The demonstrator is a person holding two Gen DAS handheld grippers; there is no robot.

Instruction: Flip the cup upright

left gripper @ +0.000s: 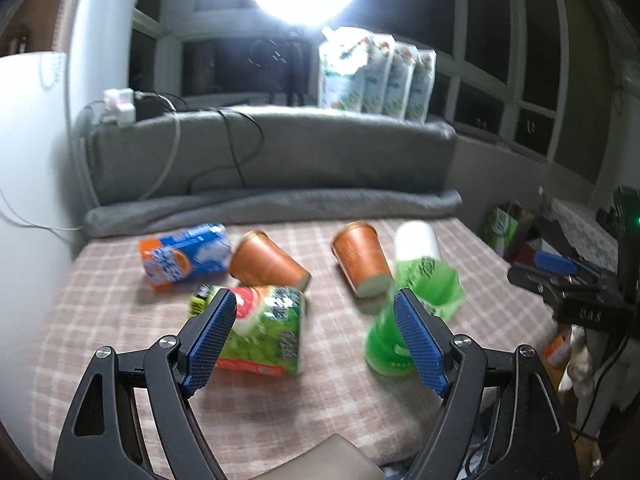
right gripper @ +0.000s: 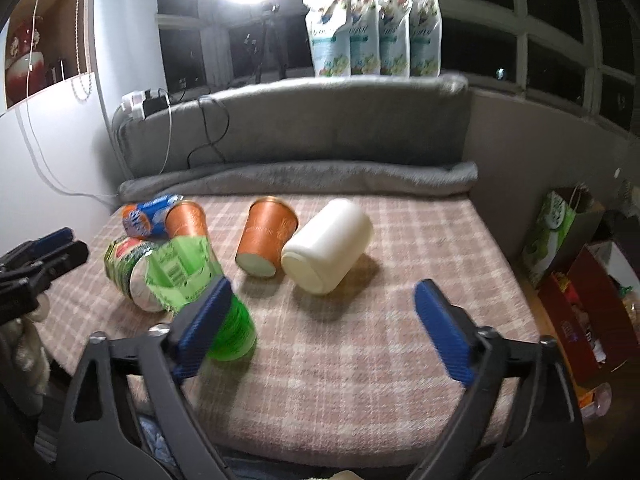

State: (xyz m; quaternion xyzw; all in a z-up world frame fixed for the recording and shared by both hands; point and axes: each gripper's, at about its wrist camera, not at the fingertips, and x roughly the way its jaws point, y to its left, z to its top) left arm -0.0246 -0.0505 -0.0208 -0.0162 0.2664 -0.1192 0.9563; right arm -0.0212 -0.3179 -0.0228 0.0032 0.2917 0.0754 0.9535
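Several cups lie tipped on a pink checked cloth (left gripper: pixel 280 408) (right gripper: pixel 360 360). A bright green cup (left gripper: pixel 400 328) (right gripper: pixel 224 320) with a loose green label stands near the front; whether its mouth is up I cannot tell. Two orange cups (left gripper: pixel 268 264) (left gripper: pixel 362 258) lie on their sides, as does a white cup (right gripper: pixel 328 246) (left gripper: pixel 416 240). My left gripper (left gripper: pixel 316 340) is open and empty, its right finger beside the green cup. My right gripper (right gripper: pixel 320 328) is open and empty, its left finger in front of the green cup.
A green printed cup (left gripper: pixel 264 328) (right gripper: pixel 128 272) and a blue-orange cup (left gripper: pixel 184 256) (right gripper: pixel 146 216) lie on their sides at the left. A grey padded ledge (right gripper: pixel 320 120) backs the cloth, with white pouches (right gripper: pixel 372 28) on top. Boxes (right gripper: pixel 580 272) stand at the right.
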